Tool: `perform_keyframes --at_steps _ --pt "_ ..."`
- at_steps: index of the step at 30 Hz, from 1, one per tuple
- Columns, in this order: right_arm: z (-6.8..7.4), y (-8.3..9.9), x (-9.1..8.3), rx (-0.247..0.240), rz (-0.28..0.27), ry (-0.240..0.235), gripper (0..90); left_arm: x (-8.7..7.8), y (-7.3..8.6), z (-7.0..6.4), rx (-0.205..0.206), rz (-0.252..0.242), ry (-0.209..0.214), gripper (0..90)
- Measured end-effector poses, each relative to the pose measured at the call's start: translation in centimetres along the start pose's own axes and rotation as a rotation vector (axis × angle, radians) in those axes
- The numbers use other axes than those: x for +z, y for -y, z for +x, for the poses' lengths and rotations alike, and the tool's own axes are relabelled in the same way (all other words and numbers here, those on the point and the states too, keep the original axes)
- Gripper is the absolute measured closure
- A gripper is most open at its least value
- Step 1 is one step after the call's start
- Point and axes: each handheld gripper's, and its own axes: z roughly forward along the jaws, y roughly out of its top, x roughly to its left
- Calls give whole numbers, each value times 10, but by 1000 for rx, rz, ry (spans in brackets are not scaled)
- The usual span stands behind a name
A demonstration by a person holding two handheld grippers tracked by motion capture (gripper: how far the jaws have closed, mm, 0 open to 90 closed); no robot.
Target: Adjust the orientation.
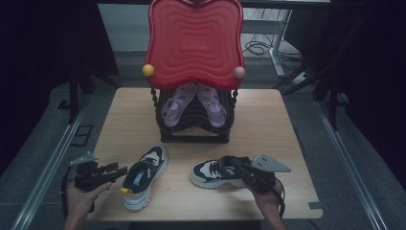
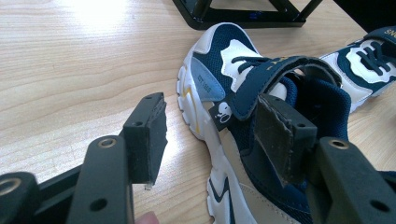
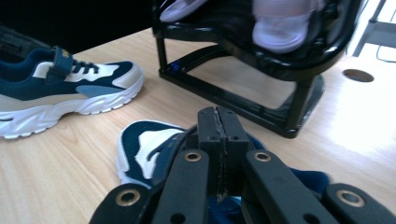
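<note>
In the high view two navy, white and beige sneakers lie on the wooden tabletop (image 1: 268,124), in the lower middle of the frame. The left sneaker (image 1: 143,176) sits lower left of centre with its toe toward the top of the frame, and the left tool (image 1: 117,171) lies just beside its heel end, held by a hand (image 1: 82,197) at the lower left corner. In the left gripper view that tool's jaws stand wide apart: one pad is over bare wood, the other is beside the shoe's padded collar and strap, with nothing clamped between them. The right sneaker (image 1: 218,171) lies lower right of centre, toe pointing left. The right tool (image 1: 244,168) is at its heel end; in the right gripper view its jaws are pressed together over the shoe's opening, though whether they pinch any part of the shoe cannot be told. Behind both shoes, at upper centre, a black rack (image 1: 194,122) carries a pair of lilac sandals (image 1: 194,103) under a red wavy tray (image 1: 194,40).
</note>
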Motion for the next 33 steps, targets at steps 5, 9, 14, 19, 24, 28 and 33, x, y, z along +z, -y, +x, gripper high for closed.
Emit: perform_keyframes --at_steps 5,9,14,19,24,28,33 --pt "-16 -3 -11 24 -28 26 900 -1 0 0 0 -3 0 437" --pt "-27 -2 -16 39 -39 50 900 0 0 0 0 -2 0 437" --pt "-40 0 -19 56 -46 68 900 0 0 1 0 -2 -1 436" --pt "-55 6 -18 75 -32 79 900 0 0 1 2 1 0 437" --pt "-68 14 -13 91 -14 82 900 0 0 2 2 2 -1 435" --pt "-77 22 -9 104 -1 88 900 1 1 2 0 2 -2 435" --pt "-85 30 -2 109 18 67 900 1 1 2 1 6 -3 435"
